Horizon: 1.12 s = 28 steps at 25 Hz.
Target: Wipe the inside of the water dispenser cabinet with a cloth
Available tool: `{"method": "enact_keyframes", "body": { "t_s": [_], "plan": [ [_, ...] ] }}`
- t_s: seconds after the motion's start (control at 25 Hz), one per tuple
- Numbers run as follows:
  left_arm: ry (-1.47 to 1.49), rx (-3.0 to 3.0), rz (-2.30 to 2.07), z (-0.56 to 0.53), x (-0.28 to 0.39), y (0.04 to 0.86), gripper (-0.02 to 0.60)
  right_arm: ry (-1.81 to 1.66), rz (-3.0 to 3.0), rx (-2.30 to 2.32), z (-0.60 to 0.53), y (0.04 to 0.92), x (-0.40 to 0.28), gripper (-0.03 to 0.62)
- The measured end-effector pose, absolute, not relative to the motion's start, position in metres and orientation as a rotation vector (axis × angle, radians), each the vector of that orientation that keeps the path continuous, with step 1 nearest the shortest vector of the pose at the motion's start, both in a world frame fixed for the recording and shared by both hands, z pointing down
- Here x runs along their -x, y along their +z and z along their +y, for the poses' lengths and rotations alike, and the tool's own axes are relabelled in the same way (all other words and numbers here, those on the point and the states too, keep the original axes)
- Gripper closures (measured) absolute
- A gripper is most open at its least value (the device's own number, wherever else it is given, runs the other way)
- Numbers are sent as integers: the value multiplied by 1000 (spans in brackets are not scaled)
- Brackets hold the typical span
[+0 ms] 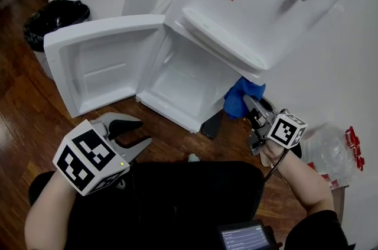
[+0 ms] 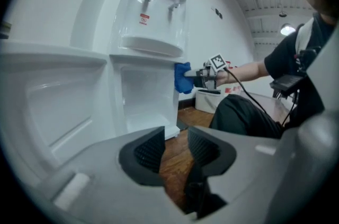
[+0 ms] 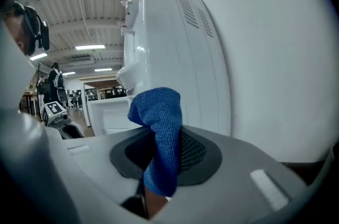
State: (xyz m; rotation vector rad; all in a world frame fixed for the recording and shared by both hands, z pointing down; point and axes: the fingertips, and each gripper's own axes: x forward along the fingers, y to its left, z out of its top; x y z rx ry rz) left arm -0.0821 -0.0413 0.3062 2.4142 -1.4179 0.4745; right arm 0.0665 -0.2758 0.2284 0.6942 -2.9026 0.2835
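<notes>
The white water dispenser stands against the wall with its lower cabinet open and its door swung out to the left. A blue cloth is pinched in my right gripper, which hangs just right of the cabinet opening, below the drip tray. In the right gripper view the cloth stands up between the pads of that gripper. My left gripper is low in front of the door, its jaws drawn close with nothing between them; it faces the cabinet.
A black-bagged bin stands behind the door at the far left. A clear plastic bag lies by the wall at right. A dark flat object leans at the cabinet's front corner. The floor is wood.
</notes>
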Motion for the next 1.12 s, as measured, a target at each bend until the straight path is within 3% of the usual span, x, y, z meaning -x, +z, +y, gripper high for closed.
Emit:
{"method": "enact_keyframes", "body": {
  "t_s": [0.2, 0.76, 1.12],
  "plan": [
    [485, -2458, -1435, -41, 81, 301, 445, 291, -2924, -684, -275, 235, -39, 499],
    [420, -2500, -1409, -40, 78, 288, 445, 199, -3048, -402, -246, 224, 166, 499],
    [128, -2483, -1538, -43, 105, 247, 428, 208, -3077, -191, -213, 231, 168, 499]
  ]
}}
